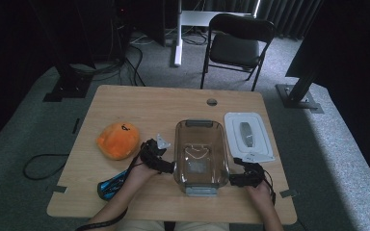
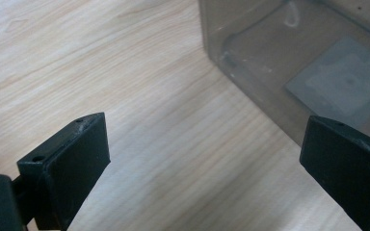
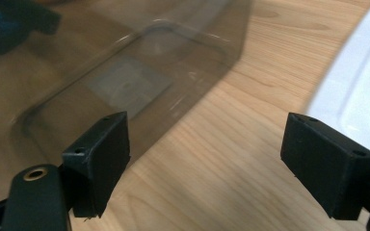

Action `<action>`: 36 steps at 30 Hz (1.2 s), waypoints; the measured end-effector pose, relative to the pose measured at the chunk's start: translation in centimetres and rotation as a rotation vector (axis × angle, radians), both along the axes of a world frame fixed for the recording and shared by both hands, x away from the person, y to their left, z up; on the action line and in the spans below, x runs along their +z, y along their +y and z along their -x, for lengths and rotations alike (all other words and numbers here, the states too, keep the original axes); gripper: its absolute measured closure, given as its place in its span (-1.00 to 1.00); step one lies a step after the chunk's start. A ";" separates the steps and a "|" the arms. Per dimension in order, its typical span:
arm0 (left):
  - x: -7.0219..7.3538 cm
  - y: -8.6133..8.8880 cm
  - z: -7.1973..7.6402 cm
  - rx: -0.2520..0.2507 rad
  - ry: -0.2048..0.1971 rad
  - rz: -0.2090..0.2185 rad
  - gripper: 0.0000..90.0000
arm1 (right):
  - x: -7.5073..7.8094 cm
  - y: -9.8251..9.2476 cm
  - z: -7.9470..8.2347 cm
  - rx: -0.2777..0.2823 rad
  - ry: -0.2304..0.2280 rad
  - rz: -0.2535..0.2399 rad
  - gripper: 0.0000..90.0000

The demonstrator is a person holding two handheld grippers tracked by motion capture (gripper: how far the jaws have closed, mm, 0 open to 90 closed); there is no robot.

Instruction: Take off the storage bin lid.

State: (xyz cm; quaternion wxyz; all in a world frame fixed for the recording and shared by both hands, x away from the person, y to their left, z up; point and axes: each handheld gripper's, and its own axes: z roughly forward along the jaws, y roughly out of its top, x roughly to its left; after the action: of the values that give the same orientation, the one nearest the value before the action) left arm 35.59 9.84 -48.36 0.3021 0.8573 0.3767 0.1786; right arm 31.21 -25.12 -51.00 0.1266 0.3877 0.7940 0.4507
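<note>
An orange soft toy point(image 1: 118, 140) is seen lying on the worktop point(image 1: 139, 103), untouched. The left gripper point(image 1: 166, 166) is spread wide beside the clear container point(image 1: 201, 155), with nothing clasped. The container is judged empty and not yet gripped. The right gripper point(image 1: 234, 179) is likewise released at its other side, near the white lid point(image 1: 248, 136), which remains off.

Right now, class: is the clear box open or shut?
Open. The clear box has no lid on; its bare floor shows from above. The white lid lies flat on the table beside it.
</note>
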 end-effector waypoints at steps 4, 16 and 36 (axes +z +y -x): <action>0.2 0.5 -1.0 -0.024 0.002 -0.019 -0.91 | -0.1 0.8 0.3 0.013 0.001 -0.003 -0.68; 0.6 1.8 -2.9 -0.066 -0.010 0.021 -0.91 | -0.6 2.7 1.3 0.049 -0.001 0.004 -0.70; 2.7 5.8 -4.5 0.024 -0.048 0.011 -0.91 | -0.8 6.6 1.7 0.117 -0.031 0.059 -0.71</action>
State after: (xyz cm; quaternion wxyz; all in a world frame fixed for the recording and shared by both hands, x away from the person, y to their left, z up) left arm 40.07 15.63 -45.64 0.3135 0.8465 0.3807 0.2008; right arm 29.49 -18.56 -51.76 0.1238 0.3297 0.8263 0.4395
